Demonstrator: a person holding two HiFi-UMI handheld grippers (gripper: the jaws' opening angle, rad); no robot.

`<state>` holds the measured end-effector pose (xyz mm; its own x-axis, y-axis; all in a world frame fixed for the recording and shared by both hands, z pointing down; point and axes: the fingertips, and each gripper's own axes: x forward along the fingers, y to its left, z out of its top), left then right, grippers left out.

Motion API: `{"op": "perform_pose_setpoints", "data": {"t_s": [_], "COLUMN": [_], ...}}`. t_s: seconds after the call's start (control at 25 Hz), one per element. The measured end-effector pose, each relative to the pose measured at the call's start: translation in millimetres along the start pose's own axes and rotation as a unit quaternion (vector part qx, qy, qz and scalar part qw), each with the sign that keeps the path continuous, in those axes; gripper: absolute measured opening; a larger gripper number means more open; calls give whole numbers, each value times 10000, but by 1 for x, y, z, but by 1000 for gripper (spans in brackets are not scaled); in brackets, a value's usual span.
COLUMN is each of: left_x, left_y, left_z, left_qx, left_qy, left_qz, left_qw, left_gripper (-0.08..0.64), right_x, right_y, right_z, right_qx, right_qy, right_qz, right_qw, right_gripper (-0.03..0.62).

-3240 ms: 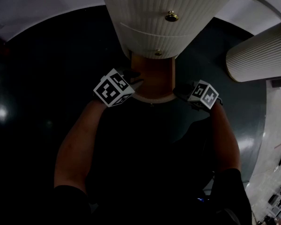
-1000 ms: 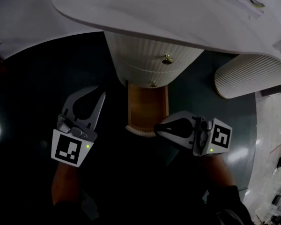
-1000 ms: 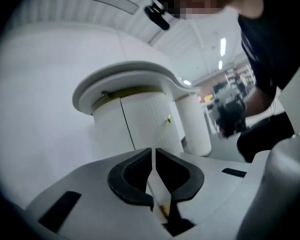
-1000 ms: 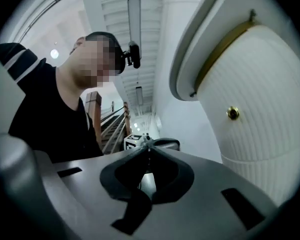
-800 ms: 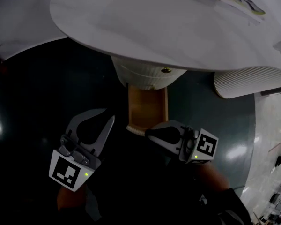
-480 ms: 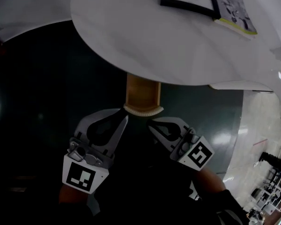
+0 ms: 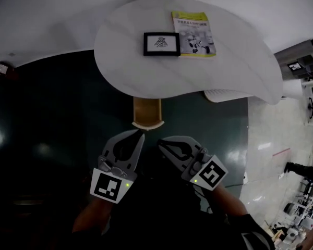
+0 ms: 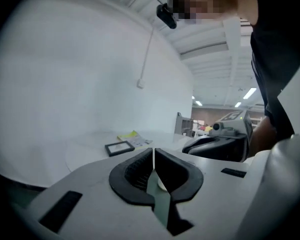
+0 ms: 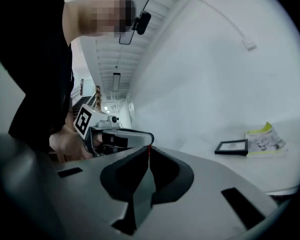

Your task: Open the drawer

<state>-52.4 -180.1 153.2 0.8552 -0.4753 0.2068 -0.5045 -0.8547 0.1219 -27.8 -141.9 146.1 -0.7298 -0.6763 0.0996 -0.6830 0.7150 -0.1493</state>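
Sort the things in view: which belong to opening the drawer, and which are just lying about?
Job: drawer, standing open; left gripper; right gripper, both shut and empty.
Lying about: picture frame and booklet, on the table.

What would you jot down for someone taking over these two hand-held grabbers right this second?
Left gripper: jaws together, nothing between them, held up in front of the person.
Right gripper: jaws together, empty, close beside the left.
Wooden drawer with a pale curved front: juts out from under the white tabletop, just beyond both gripper tips; neither touches it.
On the tabletop: a black picture frame and a yellow-green booklet side by side.
Done: the drawer looks pulled open.
Left: probably nothing, unless it should come out further.
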Motion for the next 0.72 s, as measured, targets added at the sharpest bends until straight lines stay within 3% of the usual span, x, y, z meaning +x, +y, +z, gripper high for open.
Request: {"op": "perform_pose_setpoints", "data": {"t_s": [0.08,0.32,0.56,0.72], "left_x": [-13,-21,-30,-35], "left_y": [-6,-46,-95,-115], "left_z": [27,92,115,129], "left_qx": [189,218,270,411], "left_qy": [42,55,141,79], "left_qz": [12,-52,-385,-578], "left_qw": [9998,9997,9988,9974], "left_gripper": [23,23,23,23], "right_x": [-9,-65,-99,-113], "right_y": [11,30,50,52], "right_z": [31,105,123,140], "right_qx": [8,-380,-527,-273], "right_qy": [-112,-379,-23,-354], "right_qz": [-97,-405,-771,-926], "right_qw": [9999,9977,9956,9947], "right_gripper": [19,18,18,17]}}
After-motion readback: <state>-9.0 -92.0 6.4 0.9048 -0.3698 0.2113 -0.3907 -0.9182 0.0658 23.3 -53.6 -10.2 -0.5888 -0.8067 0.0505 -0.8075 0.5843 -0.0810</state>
